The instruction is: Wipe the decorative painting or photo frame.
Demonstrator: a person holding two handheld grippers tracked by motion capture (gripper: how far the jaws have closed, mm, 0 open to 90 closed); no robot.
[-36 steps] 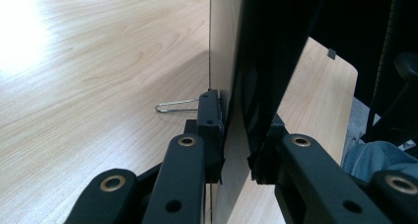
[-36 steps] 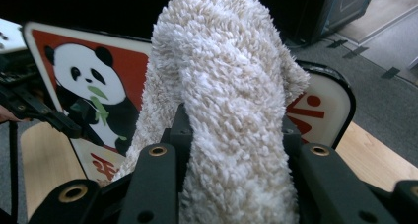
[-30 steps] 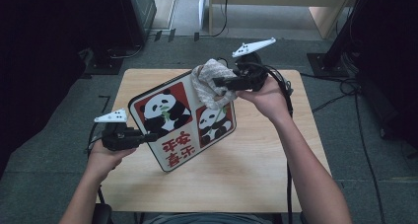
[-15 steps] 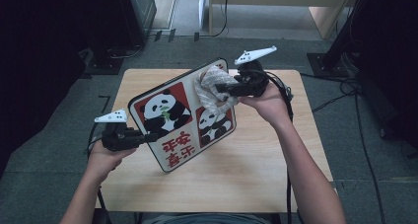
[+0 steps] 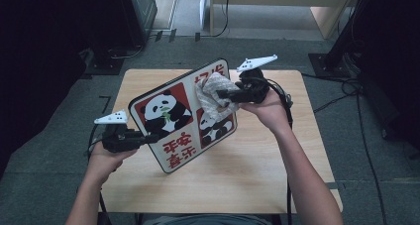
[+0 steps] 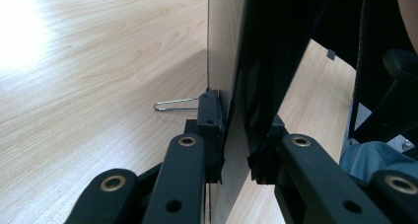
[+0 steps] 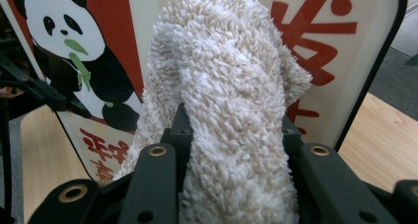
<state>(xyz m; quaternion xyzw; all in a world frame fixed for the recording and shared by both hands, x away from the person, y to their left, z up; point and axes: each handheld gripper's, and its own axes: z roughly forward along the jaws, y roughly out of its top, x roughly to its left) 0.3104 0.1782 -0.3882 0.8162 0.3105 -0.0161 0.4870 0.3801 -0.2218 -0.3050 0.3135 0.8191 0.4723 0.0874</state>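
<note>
Over the bench (image 5: 257, 180) I hold the panda board (image 5: 173, 131) tilted, my left tool (image 5: 143, 139) clamped on its lower-left edge. My right tool (image 5: 221, 93), clenched on the fluffy cloth (image 7: 231, 95), presses it against the board's upper right face.

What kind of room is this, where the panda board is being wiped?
Probably an office or lab set up for recording: a small wooden table on grey carpet, loose cables across the floor, and dark equipment cabinets behind.
</note>
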